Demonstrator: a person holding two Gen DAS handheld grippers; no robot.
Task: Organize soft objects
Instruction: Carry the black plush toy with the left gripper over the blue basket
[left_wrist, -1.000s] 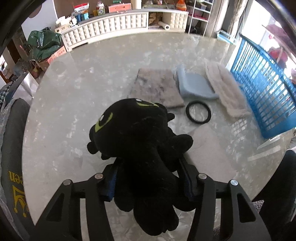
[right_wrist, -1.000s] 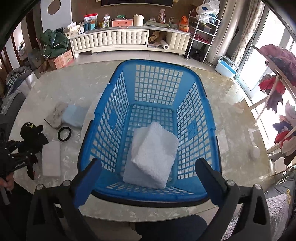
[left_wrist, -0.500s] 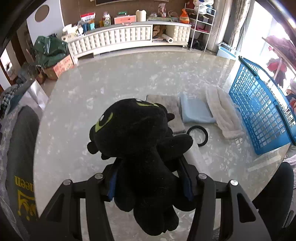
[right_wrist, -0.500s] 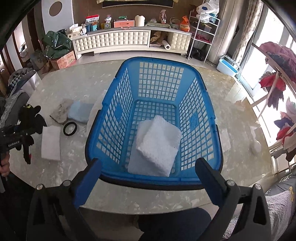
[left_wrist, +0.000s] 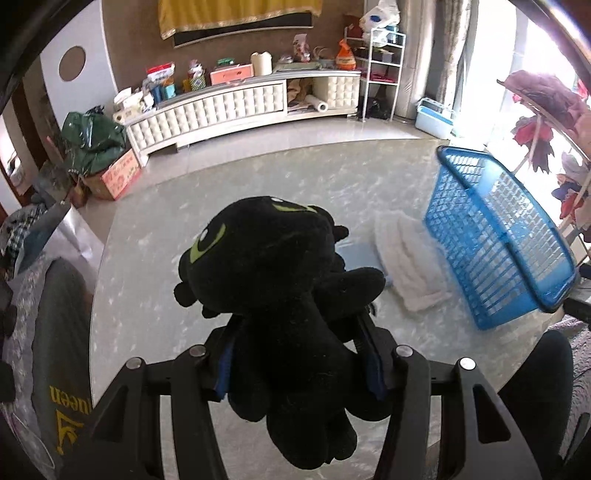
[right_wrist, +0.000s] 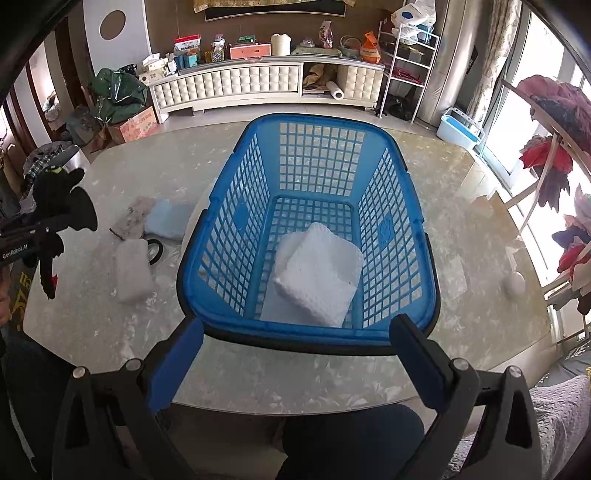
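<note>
Black plush dragon toy (left_wrist: 280, 295) is clenched between the left jaws, apparently bound for the blue plastic lattice basket (right_wrist: 236, 229) beyond the open, empty right jaws.

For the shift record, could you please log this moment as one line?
left gripper: shut on black plush dragon, off table | right gripper: open, empty | blue basket: holds white towel

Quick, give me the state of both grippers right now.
Left gripper: shut on the black plush toy, held above the table.
Right gripper: open, holding nothing.
</note>
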